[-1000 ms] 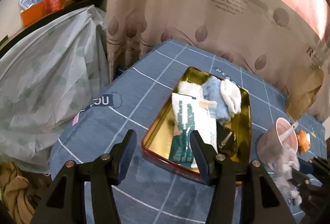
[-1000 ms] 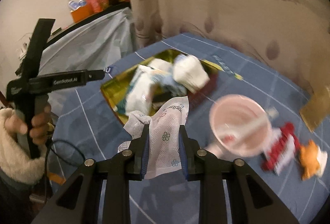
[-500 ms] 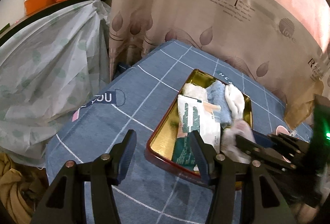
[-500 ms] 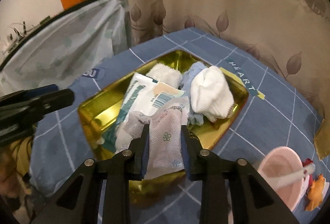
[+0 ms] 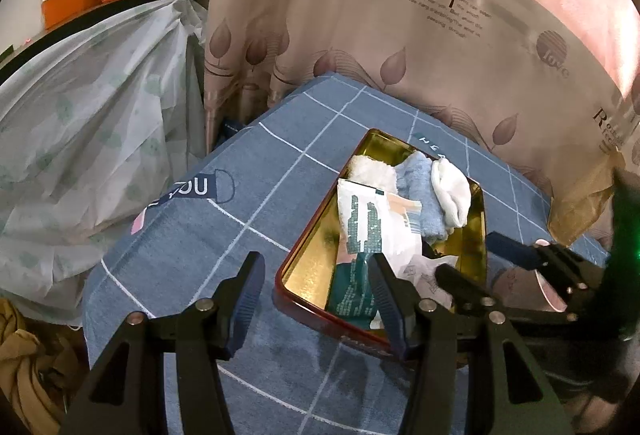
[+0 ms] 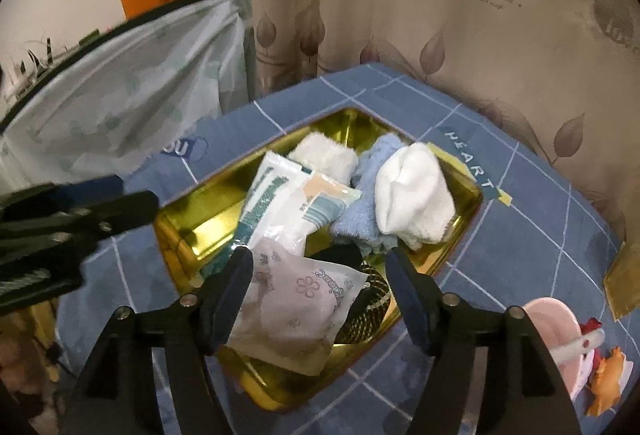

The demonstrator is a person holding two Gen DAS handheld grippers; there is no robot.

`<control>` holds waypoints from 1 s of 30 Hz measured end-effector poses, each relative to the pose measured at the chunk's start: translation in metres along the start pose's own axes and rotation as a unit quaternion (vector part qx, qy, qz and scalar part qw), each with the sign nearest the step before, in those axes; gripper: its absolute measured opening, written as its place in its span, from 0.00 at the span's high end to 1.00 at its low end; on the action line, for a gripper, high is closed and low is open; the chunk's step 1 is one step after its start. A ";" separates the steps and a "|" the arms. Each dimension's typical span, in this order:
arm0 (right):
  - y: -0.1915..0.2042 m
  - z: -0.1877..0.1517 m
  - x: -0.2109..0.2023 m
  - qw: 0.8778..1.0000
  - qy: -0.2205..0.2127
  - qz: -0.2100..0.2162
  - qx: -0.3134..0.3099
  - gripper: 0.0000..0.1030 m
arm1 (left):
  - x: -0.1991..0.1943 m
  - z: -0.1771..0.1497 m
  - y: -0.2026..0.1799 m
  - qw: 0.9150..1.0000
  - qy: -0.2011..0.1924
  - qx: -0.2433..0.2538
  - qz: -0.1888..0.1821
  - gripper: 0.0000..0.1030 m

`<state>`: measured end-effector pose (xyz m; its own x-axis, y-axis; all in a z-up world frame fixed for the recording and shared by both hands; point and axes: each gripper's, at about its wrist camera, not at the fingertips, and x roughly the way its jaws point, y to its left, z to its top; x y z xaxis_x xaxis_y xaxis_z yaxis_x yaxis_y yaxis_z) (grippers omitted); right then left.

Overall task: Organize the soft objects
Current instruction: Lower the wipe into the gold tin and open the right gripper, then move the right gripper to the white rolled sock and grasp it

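At the far left of the right wrist view, the left gripper [image 6: 120, 195] is seen edge-on beside the gold tray [image 6: 176, 231]; in its own view its jaws are spread wide with nothing between them, above the blue checked cloth [image 5: 192, 235] and the tray's near left corner. Inside the tray, a white and green packet [image 6: 276, 199] is laid along the left half, with a white fluffy cloth [image 6: 326, 155] at the far end. Nearer the camera, a white flowered pouch [image 6: 296, 307] is rested in the tray between the fingers of the right gripper [image 6: 320, 287], whose jaws have just been opening; the left finger is close against it, but no squeeze is seen. To the right, a blue towel [image 6: 360, 223] and a white sock [image 6: 412, 191] are piled. Further right, outside the tray, a pink cup [image 6: 556, 327] is stood on the cloth.
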<state>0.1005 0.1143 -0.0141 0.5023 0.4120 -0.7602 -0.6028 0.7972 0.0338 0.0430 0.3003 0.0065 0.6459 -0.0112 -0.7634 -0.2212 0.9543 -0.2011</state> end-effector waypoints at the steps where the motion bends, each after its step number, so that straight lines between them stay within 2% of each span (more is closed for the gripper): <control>1: -0.001 0.000 -0.007 1.000 -0.006 0.000 0.002 0.36 | 0.000 0.000 0.000 1.000 0.000 0.001 0.000 0.47; 8: -0.026 -0.017 -0.059 0.999 -0.040 -0.005 0.024 0.36 | 0.000 -0.001 -0.001 1.000 -0.001 0.001 0.002 0.47; 14: -0.088 -0.054 -0.098 0.995 -0.041 -0.058 0.068 0.36 | 0.001 -0.003 -0.005 1.000 -0.001 0.008 0.008 0.47; 17: -0.131 -0.075 -0.114 0.989 -0.037 -0.101 0.100 0.36 | 0.000 -0.003 -0.008 1.000 -0.002 0.015 0.011 0.47; 21: -0.195 -0.111 -0.135 0.974 -0.025 -0.161 0.160 0.36 | 0.000 -0.004 -0.012 1.000 -0.003 0.023 0.015 0.47; 26: -0.253 -0.153 -0.150 0.954 -0.007 -0.208 0.216 0.36 | 0.001 -0.006 -0.017 0.999 -0.001 0.033 0.019 0.47; 30: -0.282 -0.178 -0.151 0.945 0.005 -0.226 0.238 0.36 | 0.002 -0.007 -0.022 0.999 -0.001 0.042 0.023 0.47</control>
<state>0.0844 -0.2519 -0.0244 0.6348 -0.0194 -0.7724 0.0194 0.9998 -0.0091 0.0439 0.2773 0.0049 0.6384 0.0330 -0.7690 -0.1878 0.9756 -0.1141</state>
